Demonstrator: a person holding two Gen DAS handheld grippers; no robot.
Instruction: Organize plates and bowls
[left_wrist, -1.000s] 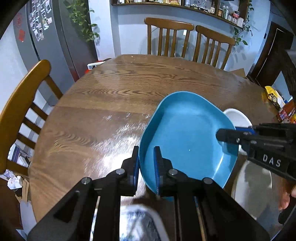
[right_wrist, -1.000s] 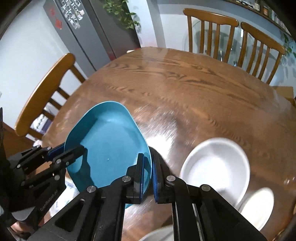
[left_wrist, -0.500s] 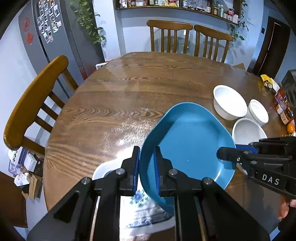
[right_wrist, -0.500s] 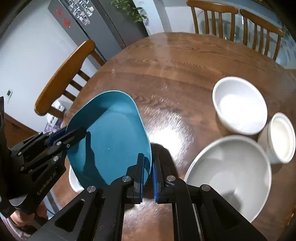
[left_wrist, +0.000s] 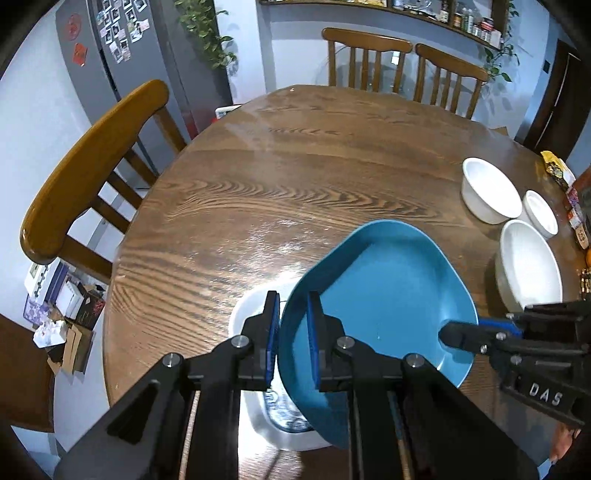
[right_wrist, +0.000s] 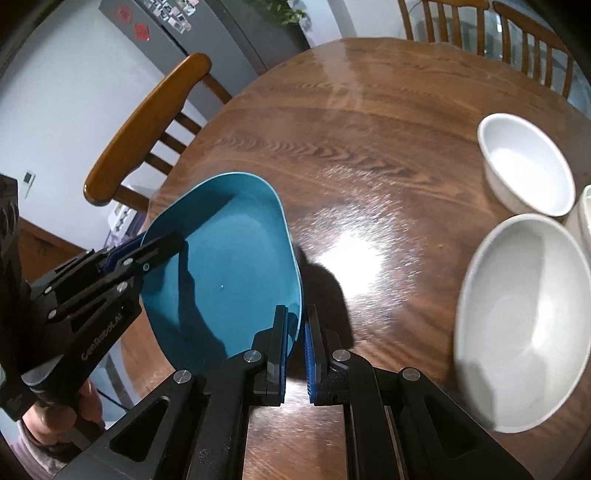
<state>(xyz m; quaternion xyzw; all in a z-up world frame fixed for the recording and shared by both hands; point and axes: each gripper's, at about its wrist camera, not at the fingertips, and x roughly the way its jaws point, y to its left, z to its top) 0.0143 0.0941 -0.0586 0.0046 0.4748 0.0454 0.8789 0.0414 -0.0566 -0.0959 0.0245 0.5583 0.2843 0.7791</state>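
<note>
A blue plate is held in the air above the round wooden table, gripped on opposite rims by both grippers. My left gripper is shut on its left rim. My right gripper is shut on its right rim; the plate also shows in the right wrist view. Under the plate, at the table's near edge, lies a white plate with a blue pattern, partly hidden. Three white bowls stand at the right: a large one, a medium one and a small one.
A wooden chair stands at the table's left side and two more chairs at the far side. A grey fridge stands at the back left. Packets lie at the table's right edge.
Both grippers have pulled back and up with the blue plate. The white bowls and the patterned white plate have come into view, and the blue plate now hangs over the patterned plate.
</note>
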